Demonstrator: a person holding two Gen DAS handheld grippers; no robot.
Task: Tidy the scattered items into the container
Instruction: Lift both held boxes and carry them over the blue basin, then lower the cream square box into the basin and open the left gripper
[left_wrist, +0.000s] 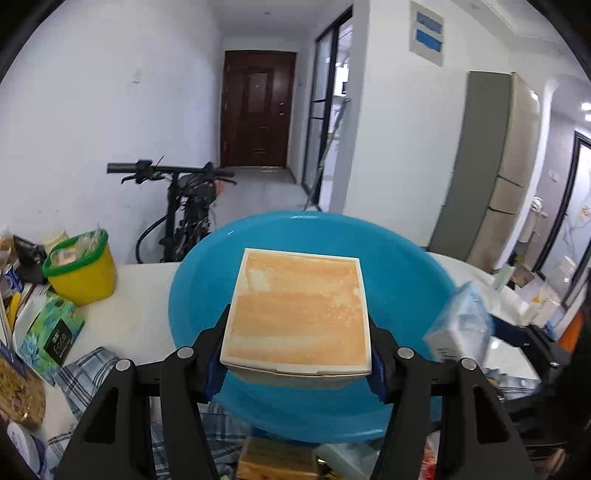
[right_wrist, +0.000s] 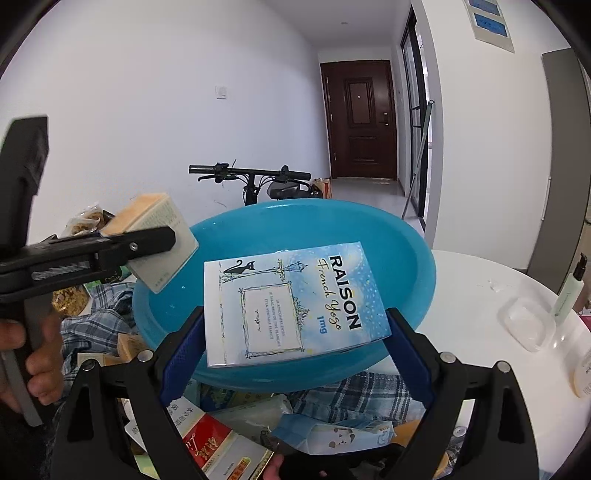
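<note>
We see: left claw (left_wrist: 297, 363) pinching orange box (left_wrist: 299, 314) | right claw (right_wrist: 297, 350) pinching blue box (right_wrist: 291, 302) | basin (right_wrist: 399, 258) ahead of and beneath both, apparently empty | progress: early, packets (right_wrist: 221, 450) litter the worktop (right_wrist: 472, 280) under the claws.

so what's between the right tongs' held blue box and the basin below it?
Nothing. In the right wrist view the RAISON box, clamped in the right tongs, hangs over the bare inside of the blue basin.

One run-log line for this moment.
left gripper: holds orange box | right gripper: holds RAISON box | both over blue basin
</note>
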